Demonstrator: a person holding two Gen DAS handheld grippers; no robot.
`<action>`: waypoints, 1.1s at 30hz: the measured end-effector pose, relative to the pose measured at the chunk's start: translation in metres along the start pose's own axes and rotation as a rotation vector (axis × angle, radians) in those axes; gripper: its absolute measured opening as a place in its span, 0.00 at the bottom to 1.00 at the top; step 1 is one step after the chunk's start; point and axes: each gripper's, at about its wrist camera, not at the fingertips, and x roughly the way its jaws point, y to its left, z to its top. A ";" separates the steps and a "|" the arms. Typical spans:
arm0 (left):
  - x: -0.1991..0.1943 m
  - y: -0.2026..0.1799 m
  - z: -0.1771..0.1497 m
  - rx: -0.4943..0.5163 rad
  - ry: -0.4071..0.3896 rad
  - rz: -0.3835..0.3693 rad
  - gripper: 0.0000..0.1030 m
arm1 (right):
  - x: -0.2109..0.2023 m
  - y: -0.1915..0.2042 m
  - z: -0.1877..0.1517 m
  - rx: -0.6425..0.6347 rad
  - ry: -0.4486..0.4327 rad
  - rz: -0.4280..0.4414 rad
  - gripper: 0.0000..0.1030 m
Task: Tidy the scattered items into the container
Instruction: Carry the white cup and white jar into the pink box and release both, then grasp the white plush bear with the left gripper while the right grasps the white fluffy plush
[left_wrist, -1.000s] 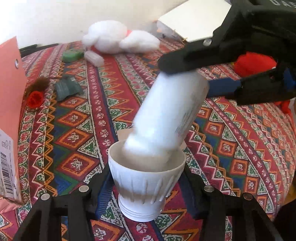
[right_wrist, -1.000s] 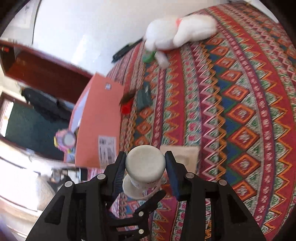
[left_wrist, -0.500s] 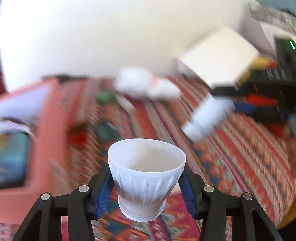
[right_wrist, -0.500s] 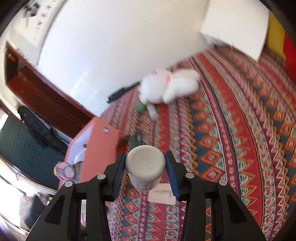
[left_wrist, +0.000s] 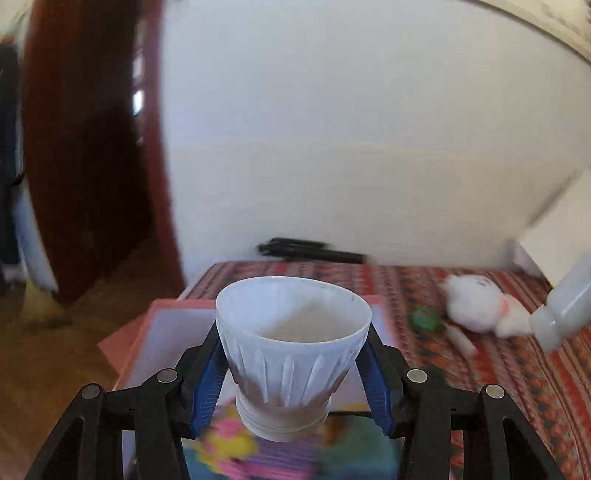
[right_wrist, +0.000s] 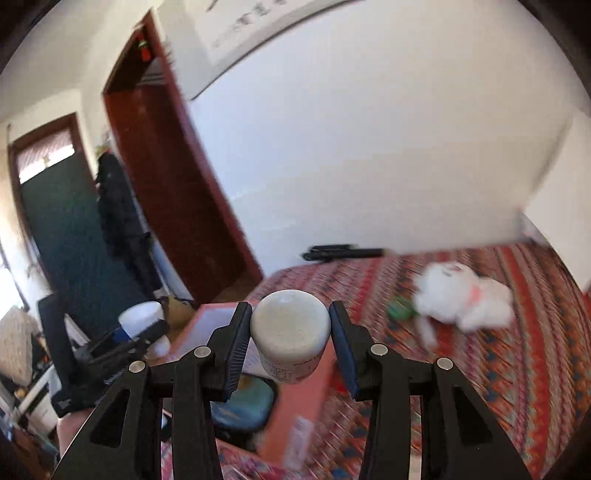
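Both grippers are loaded and hanging over the orange box (left_wrist: 125, 343), which looks like the container. The left gripper (left_wrist: 293, 373) is clamped on a white ribbed cup (left_wrist: 293, 350), kept upright with its mouth up, probably so it goes in clean. The right gripper (right_wrist: 290, 343) squeezes a white bottle (right_wrist: 290, 341) by its sides, base facing the camera. The box already holds some colourful stuff. Still out on the patterned bedspread (right_wrist: 517, 369): a white plush toy (right_wrist: 465, 299) and a small green thing (right_wrist: 399, 310) just beside it.
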 end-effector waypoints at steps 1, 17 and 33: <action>0.008 0.011 0.001 -0.023 0.008 -0.002 0.54 | 0.014 0.011 0.002 -0.011 0.009 0.005 0.44; 0.043 0.075 -0.009 -0.100 0.030 0.185 0.99 | 0.140 0.113 -0.052 -0.360 0.195 0.047 0.75; 0.044 0.097 -0.020 -0.203 0.110 0.209 0.99 | 0.183 0.032 -0.039 -0.096 0.241 -0.239 0.83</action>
